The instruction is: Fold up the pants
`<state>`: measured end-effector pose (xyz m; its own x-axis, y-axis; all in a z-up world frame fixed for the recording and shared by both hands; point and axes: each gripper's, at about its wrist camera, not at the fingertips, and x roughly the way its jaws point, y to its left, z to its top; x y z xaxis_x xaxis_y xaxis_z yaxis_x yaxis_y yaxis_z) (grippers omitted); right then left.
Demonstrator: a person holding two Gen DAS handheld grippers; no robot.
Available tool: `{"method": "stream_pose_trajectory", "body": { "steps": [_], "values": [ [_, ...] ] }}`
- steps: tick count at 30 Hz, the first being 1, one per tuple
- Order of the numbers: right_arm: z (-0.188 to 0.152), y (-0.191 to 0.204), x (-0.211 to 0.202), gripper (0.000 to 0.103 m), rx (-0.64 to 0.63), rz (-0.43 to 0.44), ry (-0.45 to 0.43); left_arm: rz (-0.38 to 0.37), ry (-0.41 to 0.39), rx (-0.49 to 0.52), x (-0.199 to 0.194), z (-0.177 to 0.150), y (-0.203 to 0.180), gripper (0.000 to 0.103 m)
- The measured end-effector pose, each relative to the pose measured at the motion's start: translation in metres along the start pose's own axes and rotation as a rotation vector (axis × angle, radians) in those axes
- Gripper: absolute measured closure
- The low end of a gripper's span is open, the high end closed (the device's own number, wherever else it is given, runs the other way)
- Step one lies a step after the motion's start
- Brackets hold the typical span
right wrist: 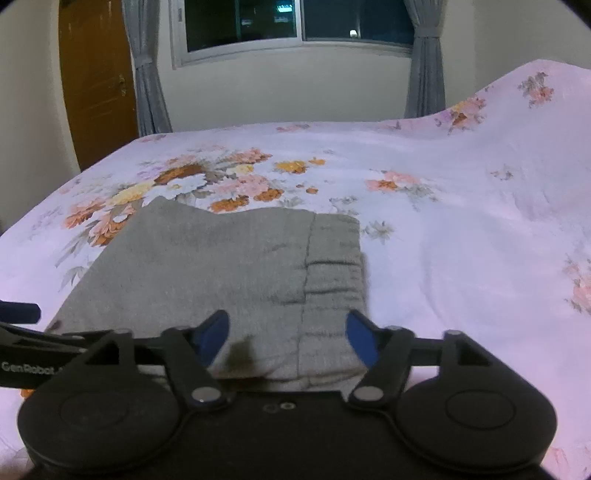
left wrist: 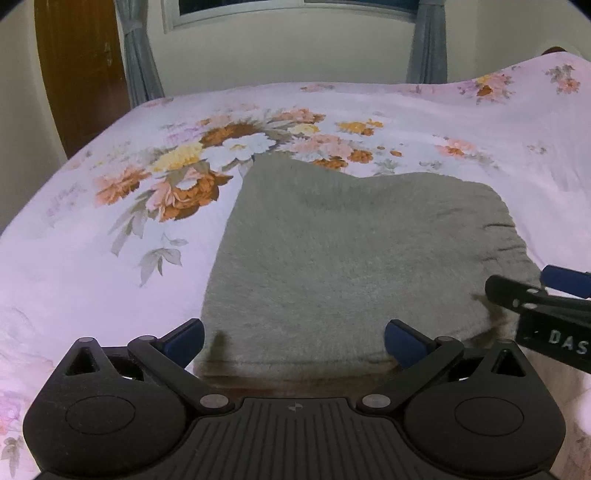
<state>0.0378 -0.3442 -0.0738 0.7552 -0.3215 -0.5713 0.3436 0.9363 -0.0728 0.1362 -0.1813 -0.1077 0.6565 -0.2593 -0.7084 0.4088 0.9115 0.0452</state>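
Pants (left wrist: 351,258): one grey pair, folded into a compact stack, lying flat on the bed just ahead of my fingertips; elastic waistband (right wrist: 334,254) on its right edge.
Left gripper (left wrist: 293,341): my jaws stand wide apart over the near edge of the pants, nothing between the blue pads.
Right gripper (right wrist: 288,341): my jaws stand wide, pads clear of the cloth, over the waistband corner.
Grippers, count: two, side by side, each visible at the margin of the other's view.
Bedsheet (left wrist: 92,258): one, pale pink with a floral print, raised into a hump at far right.
Window (right wrist: 295,26): one, dark outside.
Curtains (right wrist: 147,74): two, grey, flanking the window.
Door (right wrist: 96,85): one, brown wood, far left.
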Motion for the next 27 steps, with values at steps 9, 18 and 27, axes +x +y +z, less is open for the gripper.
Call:
{"method": "stream_pose_trajectory", "body": {
  "steps": [9,18,27],
  "values": [
    [-0.003,-0.01,-0.012,0.015,0.102,0.04,0.104,0.012,-0.028,0.001,-0.03,-0.004,0.005,0.0],
    [0.0,0.001,-0.071,0.0,0.139,0.142,0.158,0.009,-0.054,0.008,-0.079,-0.012,0.016,0.0],
    [-0.011,0.019,-0.168,0.0,0.009,0.154,0.006,0.001,-0.15,0.034,-0.162,-0.029,0.029,0.0]
  ]
}}
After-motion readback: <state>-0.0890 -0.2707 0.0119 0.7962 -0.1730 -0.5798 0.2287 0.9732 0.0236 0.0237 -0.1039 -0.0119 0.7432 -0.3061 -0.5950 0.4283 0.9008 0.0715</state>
